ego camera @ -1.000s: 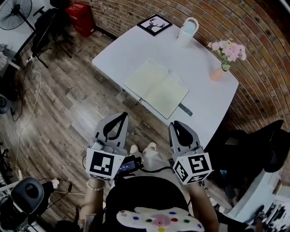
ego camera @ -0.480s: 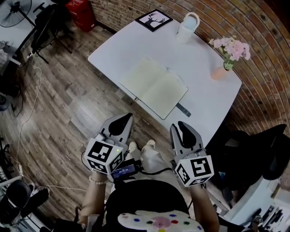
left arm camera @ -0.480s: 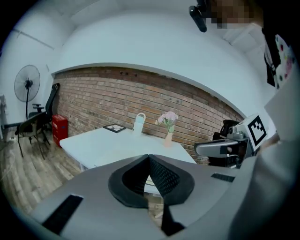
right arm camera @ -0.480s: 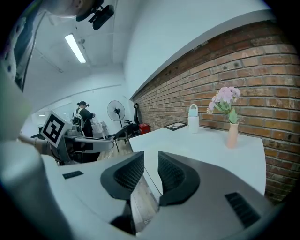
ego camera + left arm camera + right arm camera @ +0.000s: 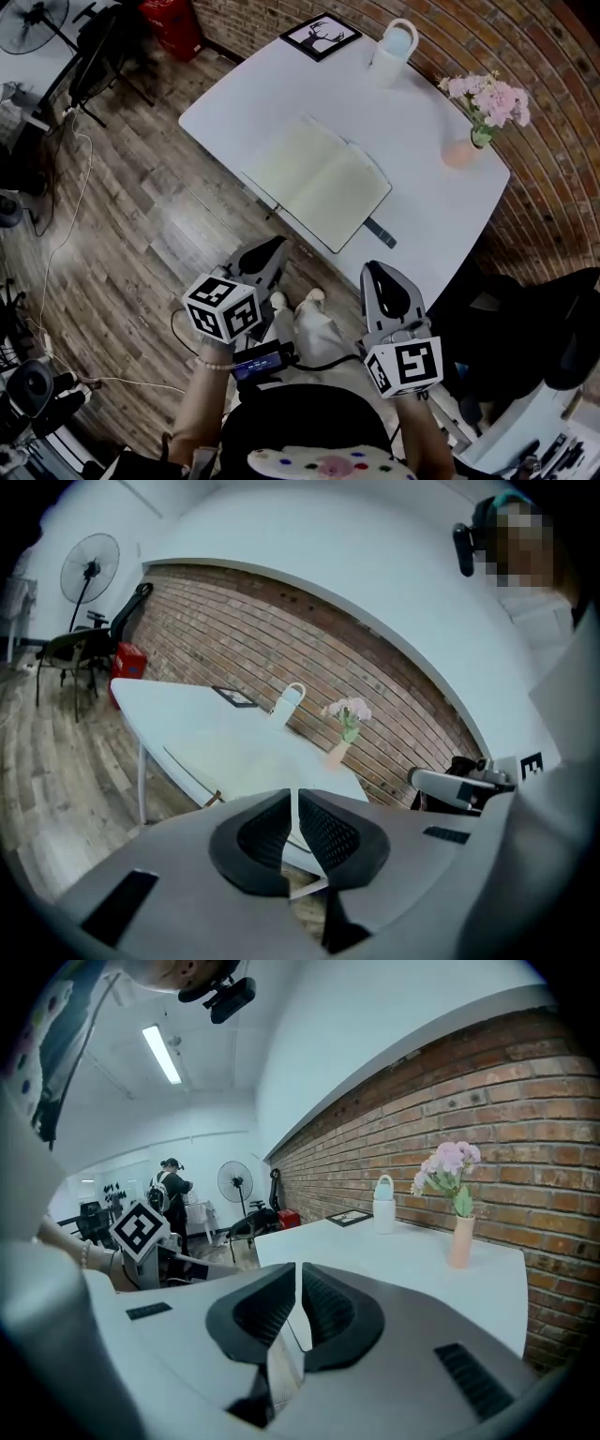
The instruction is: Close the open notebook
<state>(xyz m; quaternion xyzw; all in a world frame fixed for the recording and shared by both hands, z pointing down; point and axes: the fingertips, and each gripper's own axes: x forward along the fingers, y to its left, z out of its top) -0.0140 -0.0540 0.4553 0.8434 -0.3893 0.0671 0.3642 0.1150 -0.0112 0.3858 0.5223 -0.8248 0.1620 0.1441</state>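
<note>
An open notebook (image 5: 317, 183) with blank cream pages lies flat near the front edge of the white table (image 5: 262, 84). Both grippers hang in front of the table, over the wooden floor, apart from the notebook. My left gripper (image 5: 272, 247) is rolled to one side, jaws shut with nothing between them; its own view (image 5: 293, 794) shows the table ahead. My right gripper (image 5: 374, 271) points at the table's near corner. Its jaws are closing to a thin slit (image 5: 299, 1267) with nothing between them.
On the table's far side stand a white jug (image 5: 392, 45), a framed picture (image 5: 320, 37) and a vase of pink flowers (image 5: 469, 141). A dark strap (image 5: 380, 232) sticks out by the notebook. Red box (image 5: 173, 23), cables and a black chair (image 5: 553, 319) surround the table.
My left gripper has dropped lower and rolled, so its marker cube now shows a corner. The right gripper has shifted only slightly.
</note>
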